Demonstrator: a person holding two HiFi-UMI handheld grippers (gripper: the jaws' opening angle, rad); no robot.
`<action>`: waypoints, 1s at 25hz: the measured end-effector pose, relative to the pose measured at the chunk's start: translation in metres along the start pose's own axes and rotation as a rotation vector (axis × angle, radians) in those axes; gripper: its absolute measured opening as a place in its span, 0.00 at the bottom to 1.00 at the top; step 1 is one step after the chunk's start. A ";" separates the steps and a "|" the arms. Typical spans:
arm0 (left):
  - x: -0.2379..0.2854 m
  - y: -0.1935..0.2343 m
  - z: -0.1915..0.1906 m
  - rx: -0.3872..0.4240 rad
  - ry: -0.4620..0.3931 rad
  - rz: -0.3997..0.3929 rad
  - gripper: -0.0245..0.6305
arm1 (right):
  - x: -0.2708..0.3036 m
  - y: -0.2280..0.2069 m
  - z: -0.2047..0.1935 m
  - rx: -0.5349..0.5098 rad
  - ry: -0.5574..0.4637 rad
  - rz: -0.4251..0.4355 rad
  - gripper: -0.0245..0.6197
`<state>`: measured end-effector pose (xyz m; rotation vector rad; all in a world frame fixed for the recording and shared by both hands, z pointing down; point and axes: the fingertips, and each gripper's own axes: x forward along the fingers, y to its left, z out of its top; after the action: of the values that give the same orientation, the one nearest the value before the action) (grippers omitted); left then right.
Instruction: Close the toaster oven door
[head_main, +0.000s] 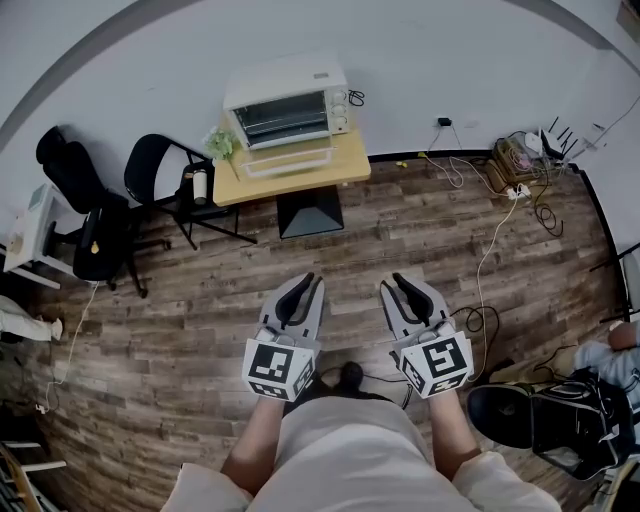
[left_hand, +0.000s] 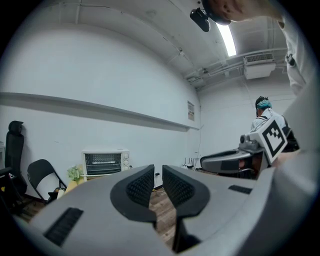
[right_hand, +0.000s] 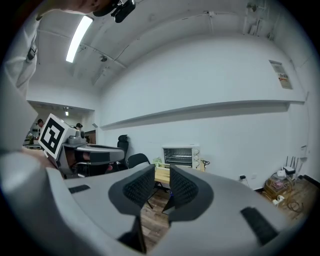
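Toaster oven sits on a small wooden table against the far wall. Its door is dropped flat toward the room, so closing hasn't started

The person stands well back, with a stretch of wood floor between them and the table

Left gripper: jaws nearly together, only a thin slit between the pads, nothing in it. In its own view floorboards show through the slit and the oven sits off to the left above the jaws

Right gripper: jaws a bit wider apart, also empty. Its own view shows floor through the gap and the oven just above the jaw tips

Both are held low in front of the body, side by side, tips pointing at the oven. That reads as a carry pose for the walk-in, not a reach: nothing is near enough to touch

The empty jaws make sense to me. A drop-down door wants a push up from under its front edge, not a pinch, and near-closed jaws make a stiffer pusher

Approach looks straight. A folding chair and an office chair are off to the left, and loose cables run along the floor to the right

A small plant stands at the table's left corner just beside the door, so I'd lift nearer the middle or the right end
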<state>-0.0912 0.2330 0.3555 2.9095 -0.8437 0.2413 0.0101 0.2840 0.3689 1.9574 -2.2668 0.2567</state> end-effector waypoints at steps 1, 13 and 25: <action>0.000 0.001 -0.001 0.002 0.003 0.004 0.08 | 0.001 0.000 0.000 0.002 0.000 -0.002 0.18; 0.019 0.030 -0.024 -0.029 0.039 -0.019 0.24 | 0.031 -0.005 -0.015 0.021 0.048 -0.029 0.28; 0.090 0.095 -0.017 -0.049 0.036 -0.019 0.24 | 0.116 -0.048 0.001 0.024 0.074 -0.042 0.28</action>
<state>-0.0695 0.1087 0.3936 2.8576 -0.8045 0.2670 0.0408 0.1644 0.3944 1.9704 -2.1848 0.3474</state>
